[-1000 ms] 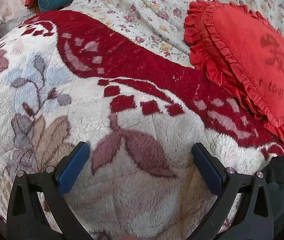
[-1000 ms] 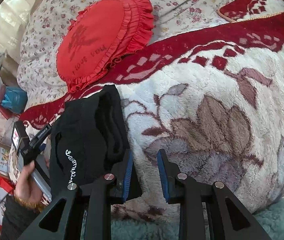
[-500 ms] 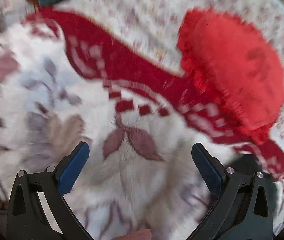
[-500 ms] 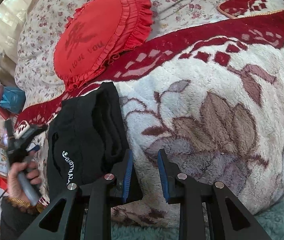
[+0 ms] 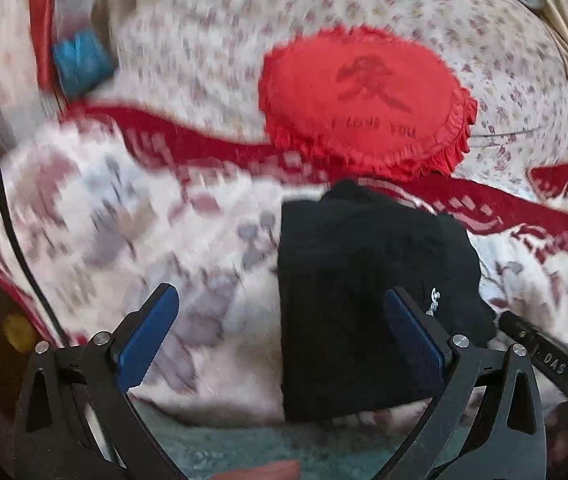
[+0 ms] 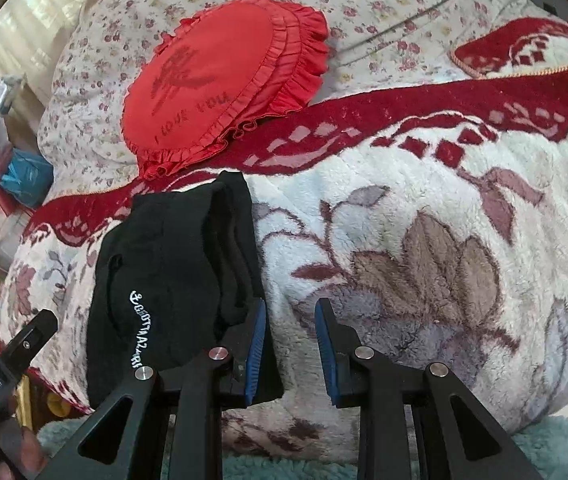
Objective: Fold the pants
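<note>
I see the pants lying folded into a thick black bundle on the fleece blanket that covers the bed. From the right wrist camera the bundle's long axis runs from the near edge of the bed, by my claws, away toward the red pillow, and its far end stops just short of the pillow's frill. Stacked fold edges show along the side nearest my right claw, and a line of white lettering runs lengthwise down the other side. My right claw has its jaws a little apart with nothing between the pads; its left finger sits just over the near corner of the bundle, though I cannot tell whether it touches the cloth. From the left wrist camera, which is blurred, the pants read as a dark block, again pointing away toward the pillow, which lies on a flowered sheet. My left claw has its jaws wide apart and grips nothing; its right finger stands in front of the bundle, its left finger over bare blanket. At the far left, beside the bed, a blue bag shows; I cannot make out what is in it.
</note>
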Tool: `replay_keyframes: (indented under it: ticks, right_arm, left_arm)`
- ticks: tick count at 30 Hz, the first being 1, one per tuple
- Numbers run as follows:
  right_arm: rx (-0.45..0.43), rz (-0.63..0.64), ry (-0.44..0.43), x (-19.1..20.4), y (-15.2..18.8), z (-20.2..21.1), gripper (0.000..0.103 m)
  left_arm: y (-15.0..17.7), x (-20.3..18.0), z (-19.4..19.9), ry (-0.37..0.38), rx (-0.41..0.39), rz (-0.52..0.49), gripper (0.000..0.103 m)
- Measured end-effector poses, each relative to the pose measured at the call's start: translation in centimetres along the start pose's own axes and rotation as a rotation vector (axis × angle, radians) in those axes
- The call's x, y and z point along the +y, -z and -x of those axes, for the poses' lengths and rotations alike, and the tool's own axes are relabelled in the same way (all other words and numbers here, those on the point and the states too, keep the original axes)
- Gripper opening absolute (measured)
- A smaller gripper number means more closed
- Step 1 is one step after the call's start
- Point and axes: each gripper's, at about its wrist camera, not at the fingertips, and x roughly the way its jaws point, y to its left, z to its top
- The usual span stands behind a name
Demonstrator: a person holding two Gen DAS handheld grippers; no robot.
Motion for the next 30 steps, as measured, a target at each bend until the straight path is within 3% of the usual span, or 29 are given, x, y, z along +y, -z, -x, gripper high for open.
replay_keyframes:
  ticks: [2, 8, 13, 30]
  right_arm:
    - [0.005, 0.001, 0.006, -0.1, 0.0, -0.2, 0.024]
    - [0.015, -0.005, 0.015, 0.0, -0.1, -0.4, 0.024]
    - [0.010, -0.011, 0.014, -0.2, -0.1, -0.2, 0.024]
    - [0.023, -0.014, 0.010, 0.0, 0.1, -0.4, 0.024]
  left_arm:
    - [0.3, -1.1, 0.4, -0.028, -0.032, -0.043, 0.102]
    - [0.9, -2.7, 0.1, 0.013, -0.034, -0.123, 0.102]
    - [1.2, -2.5, -0.1, 0.085, -0.007, -0.090, 0.102]
    - [1.5, -1.9, -0.2, 0.086, 0.015, -0.060, 0.102]
